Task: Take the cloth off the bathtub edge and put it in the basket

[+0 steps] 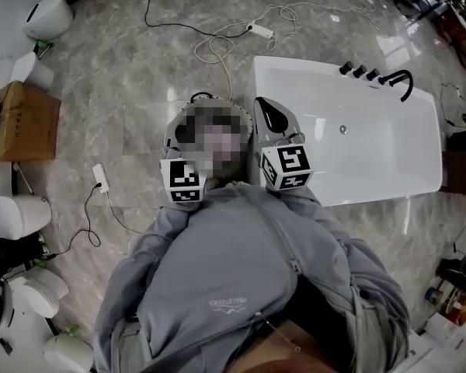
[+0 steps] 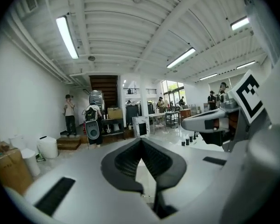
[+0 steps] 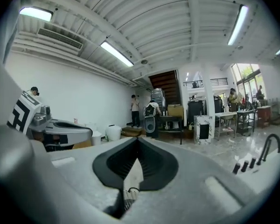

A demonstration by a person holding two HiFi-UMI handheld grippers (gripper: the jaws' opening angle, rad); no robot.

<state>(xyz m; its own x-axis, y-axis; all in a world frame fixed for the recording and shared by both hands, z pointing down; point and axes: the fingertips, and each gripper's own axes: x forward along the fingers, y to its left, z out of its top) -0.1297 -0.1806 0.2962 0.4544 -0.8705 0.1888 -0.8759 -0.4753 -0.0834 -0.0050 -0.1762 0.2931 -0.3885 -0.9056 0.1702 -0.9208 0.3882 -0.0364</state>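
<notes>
- Marble-patterned floor (image 1: 140, 68) of a large workshop hall is carrying the scene; white ribbed ceiling with strip lights (image 2: 67, 36) is running overhead.
- Cloth: it is not showing in any view, so its place cannot be told.
- White bathtub (image 1: 373, 154) is standing on the floor at the upper right of the head view, just ahead of the person; its rim is showing bare.
- Black faucet (image 1: 400, 80) and a row of black knobs (image 1: 359, 71) are sitting on the tub's far rim.
- Right gripper (image 1: 273, 115) is being held up over the tub's near left corner; its fingers (image 3: 119, 164) are pressing together at the tips, with nothing between them.
- Left gripper (image 2: 141, 143) is being held up just beside the right one; its fingers (image 2: 126, 162) are likewise meeting at the tips and holding nothing.
- Both gripper views are looking level across the hall, not down at the tub.
- Grey hooded top (image 1: 233, 278) of the person is filling the lower middle of the head view.
- White cable with a power strip (image 1: 260, 29) is lying on the floor beyond the tub.
- Cardboard box (image 1: 19, 123) and white toilets (image 1: 46, 14) are standing along the left edge.
- Dark staircase (image 3: 165, 83) and several people (image 2: 70, 113) are standing at the far wall.
</notes>
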